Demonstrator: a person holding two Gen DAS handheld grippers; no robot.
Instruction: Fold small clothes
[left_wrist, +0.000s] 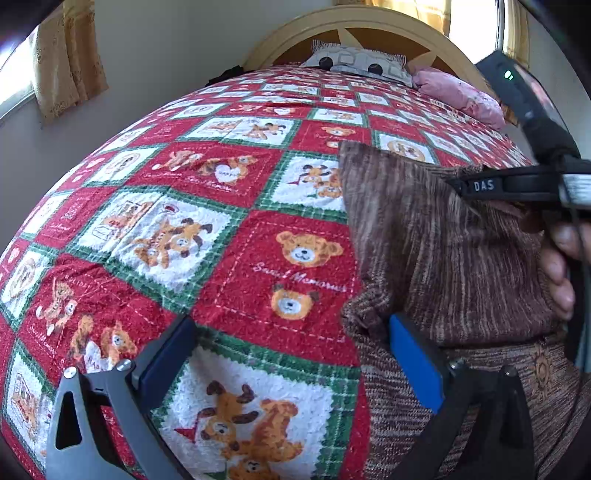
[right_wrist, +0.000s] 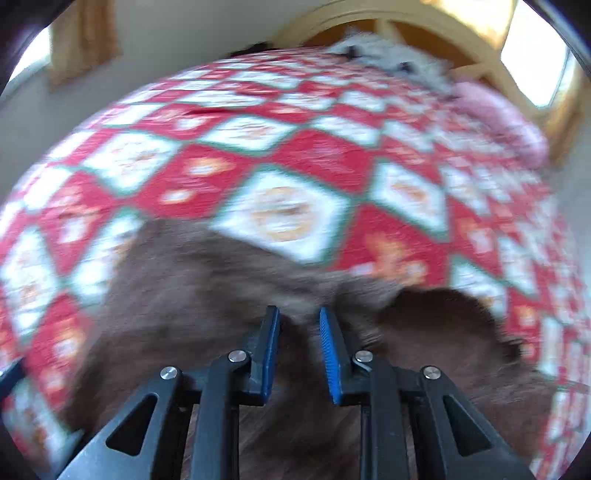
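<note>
Left-wrist view showed the brown knit garment (left_wrist: 443, 258) lying on the quilt (left_wrist: 240, 258) to the right of the left gripper (left_wrist: 291, 369) (jaws spread, empty), nearer the right gripper (right_wrist: 297, 332), narrowed on a fold of it.

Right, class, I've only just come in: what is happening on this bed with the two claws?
A person is folding a brown knitted garment on a bed covered by a teddy-bear quilt. The right claw has a fold of the brown knit between its narrowed fingers and lifts a flap of it above the quilt. The left claw is wide open, one blue finger by the garment's edge, gripping nothing. The fold is unfinished.
</note>
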